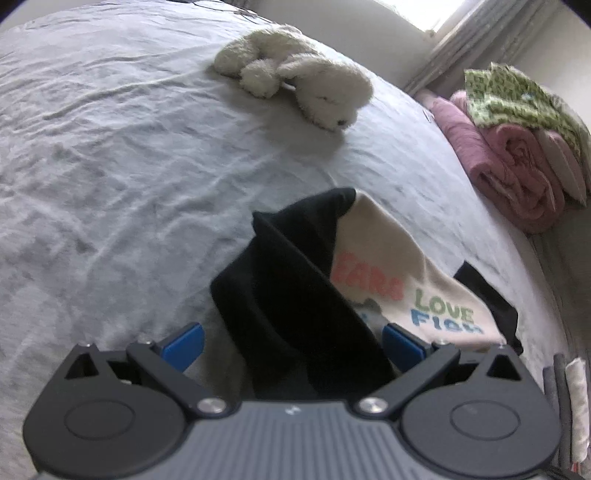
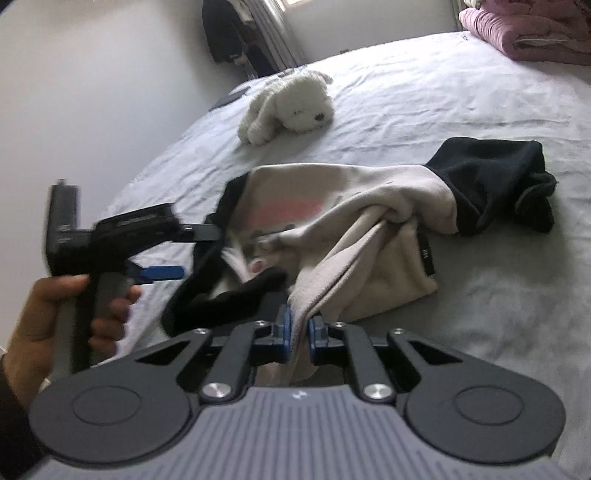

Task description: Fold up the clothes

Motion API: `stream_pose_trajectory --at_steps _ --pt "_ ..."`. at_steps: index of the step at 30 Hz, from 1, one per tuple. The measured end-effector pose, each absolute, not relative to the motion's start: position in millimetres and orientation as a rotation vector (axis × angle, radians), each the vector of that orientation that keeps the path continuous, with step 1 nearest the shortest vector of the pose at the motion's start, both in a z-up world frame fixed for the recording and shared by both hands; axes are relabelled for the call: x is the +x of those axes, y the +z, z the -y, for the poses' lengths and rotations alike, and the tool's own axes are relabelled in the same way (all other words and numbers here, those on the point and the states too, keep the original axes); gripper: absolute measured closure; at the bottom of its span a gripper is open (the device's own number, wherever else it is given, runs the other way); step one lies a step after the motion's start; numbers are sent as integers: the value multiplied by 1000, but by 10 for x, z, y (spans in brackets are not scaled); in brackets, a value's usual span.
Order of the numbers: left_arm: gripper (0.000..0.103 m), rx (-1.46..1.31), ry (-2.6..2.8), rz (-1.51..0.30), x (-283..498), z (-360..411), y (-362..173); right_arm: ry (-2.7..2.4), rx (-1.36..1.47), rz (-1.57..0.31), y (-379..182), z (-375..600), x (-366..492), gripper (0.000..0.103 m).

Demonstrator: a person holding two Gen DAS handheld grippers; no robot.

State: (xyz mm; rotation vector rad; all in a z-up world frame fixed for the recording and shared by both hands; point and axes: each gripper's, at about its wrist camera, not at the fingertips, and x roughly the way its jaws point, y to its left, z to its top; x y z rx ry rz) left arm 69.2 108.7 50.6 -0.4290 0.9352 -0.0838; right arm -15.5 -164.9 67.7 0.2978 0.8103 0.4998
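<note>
A cream sweatshirt (image 2: 332, 206) with black sleeves and coloured lettering lies crumpled on the grey bed (image 2: 461, 92). My right gripper (image 2: 299, 332) is shut on a cream fold of its hem. My left gripper (image 1: 291, 343) is open, its blue pads wide apart on either side of a black sleeve (image 1: 291, 295) that runs between them. The printed cream front (image 1: 399, 280) shows to the right of it. In the right wrist view the left gripper (image 2: 184, 251) reaches in from the left, held by a hand, at the sweatshirt's black edge. The other sleeve (image 2: 491, 184) lies to the right.
A white plush dog (image 1: 306, 81) lies on the bed beyond the sweatshirt; it also shows in the right wrist view (image 2: 288, 107). A pile of pink blankets (image 1: 517, 162) with a green patterned cloth (image 1: 513, 92) sits at the far right edge. Dark clothes (image 2: 229, 33) hang by the wall.
</note>
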Motion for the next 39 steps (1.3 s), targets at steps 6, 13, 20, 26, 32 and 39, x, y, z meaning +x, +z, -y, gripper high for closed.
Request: stream_pose_trajectory --at_steps 6,13,20,26,32,39 --pt "0 -366 -64 -975 702 -1052 420 501 320 -829 718 1634 -613 94" --pt "0 -340 -39 -973 682 -1052 427 526 360 -873 750 1619 -1138 96" --pt "11 -263 -40 -956 665 -1028 463 579 369 -936 759 1566 -1400 95" --pt "57 -268 -57 -932 686 -1151 563 629 324 -1034 664 1518 -1532 103" --pt "16 -253 -33 -911 710 -1154 613 521 322 -951 763 1840 -1081 90" --pt "16 -249 7 -934 800 -1167 544 403 324 -853 877 2176 -220 90"
